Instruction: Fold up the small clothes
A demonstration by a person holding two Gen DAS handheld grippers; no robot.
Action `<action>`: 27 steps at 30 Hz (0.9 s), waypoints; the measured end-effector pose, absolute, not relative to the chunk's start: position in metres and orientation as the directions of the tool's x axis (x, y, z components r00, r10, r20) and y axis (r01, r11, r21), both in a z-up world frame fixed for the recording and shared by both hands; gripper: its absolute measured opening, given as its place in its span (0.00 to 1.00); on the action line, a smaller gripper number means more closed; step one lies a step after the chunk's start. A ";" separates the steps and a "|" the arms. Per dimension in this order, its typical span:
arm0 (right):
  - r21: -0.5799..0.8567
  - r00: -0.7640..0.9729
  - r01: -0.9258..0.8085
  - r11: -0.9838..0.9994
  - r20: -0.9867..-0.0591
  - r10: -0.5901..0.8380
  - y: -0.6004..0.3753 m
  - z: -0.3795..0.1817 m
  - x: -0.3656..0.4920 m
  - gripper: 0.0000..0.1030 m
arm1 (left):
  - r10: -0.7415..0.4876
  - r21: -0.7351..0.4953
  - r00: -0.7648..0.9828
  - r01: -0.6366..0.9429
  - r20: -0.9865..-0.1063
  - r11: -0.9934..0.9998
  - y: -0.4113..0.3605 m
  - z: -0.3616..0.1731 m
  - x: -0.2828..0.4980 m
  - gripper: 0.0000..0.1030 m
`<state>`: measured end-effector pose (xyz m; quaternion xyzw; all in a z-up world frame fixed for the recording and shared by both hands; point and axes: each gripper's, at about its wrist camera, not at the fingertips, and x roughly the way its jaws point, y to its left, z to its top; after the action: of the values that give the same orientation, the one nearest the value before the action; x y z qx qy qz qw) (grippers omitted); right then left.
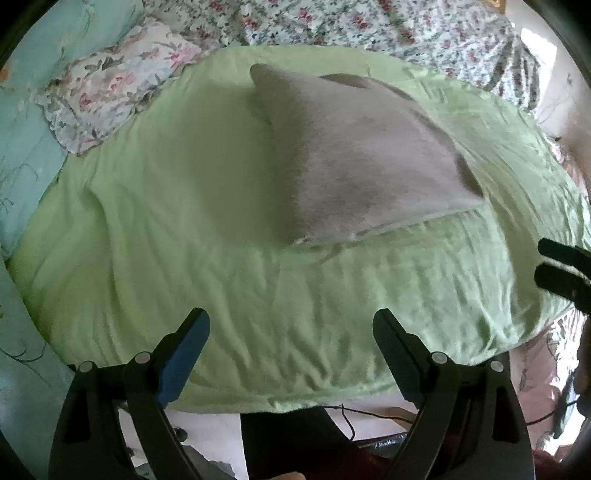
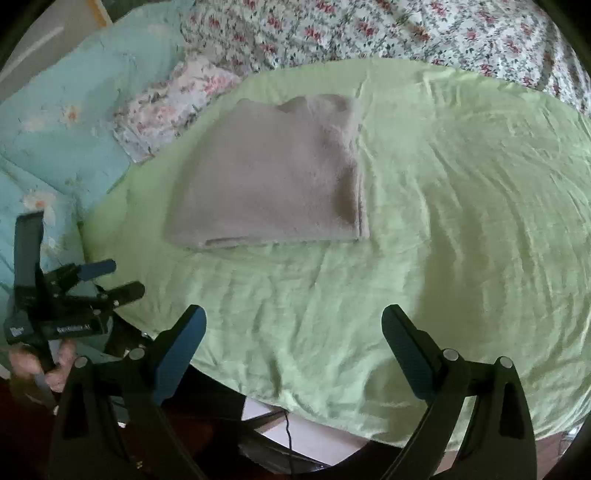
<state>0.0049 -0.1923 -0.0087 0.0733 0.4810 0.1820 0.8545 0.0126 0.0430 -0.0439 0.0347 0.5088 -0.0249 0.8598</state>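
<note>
A grey folded garment (image 1: 362, 155) (image 2: 269, 177) lies flat on the light green sheet (image 1: 184, 221) (image 2: 461, 184), with nothing touching it. My left gripper (image 1: 291, 321) hovers open over the sheet's near edge, well short of the garment, with nothing between its fingers. My right gripper (image 2: 293, 319) also stands wide open and empty, nearer than the garment and to its right. In the right wrist view the left gripper (image 2: 118, 278) shows at the left edge, held by a hand (image 2: 40, 365). The right gripper's fingertips (image 1: 554, 269) poke in at the right edge of the left wrist view.
A floral pillow (image 1: 110, 92) (image 2: 173, 107) and a pale blue quilt (image 1: 22, 147) (image 2: 74, 129) lie left of the sheet. A floral bedspread (image 1: 369, 26) (image 2: 406, 29) runs along the back. A black cable (image 2: 288, 435) hangs below the sheet's near edge.
</note>
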 end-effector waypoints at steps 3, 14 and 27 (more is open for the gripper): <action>0.294 0.451 -0.260 0.920 -0.805 0.385 -0.185 -0.017 0.011 0.93 | -0.003 0.035 0.473 0.071 -0.881 0.997 0.044 -0.048 0.017 0.88; 0.277 0.433 -0.287 0.917 -0.816 0.382 -0.171 -0.025 0.028 0.93 | 0.024 0.068 0.475 0.076 -0.880 0.995 0.042 -0.049 0.034 0.88; 0.257 0.453 -0.316 0.913 -0.805 0.383 -0.164 -0.011 0.065 0.93 | 0.031 0.084 0.542 0.074 -0.840 0.994 0.031 -0.023 0.064 0.88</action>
<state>0.0648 -0.1643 -0.0114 0.0349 0.4811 0.2053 0.8515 0.0638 0.0312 -0.0228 0.0545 0.4784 -0.0123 0.8763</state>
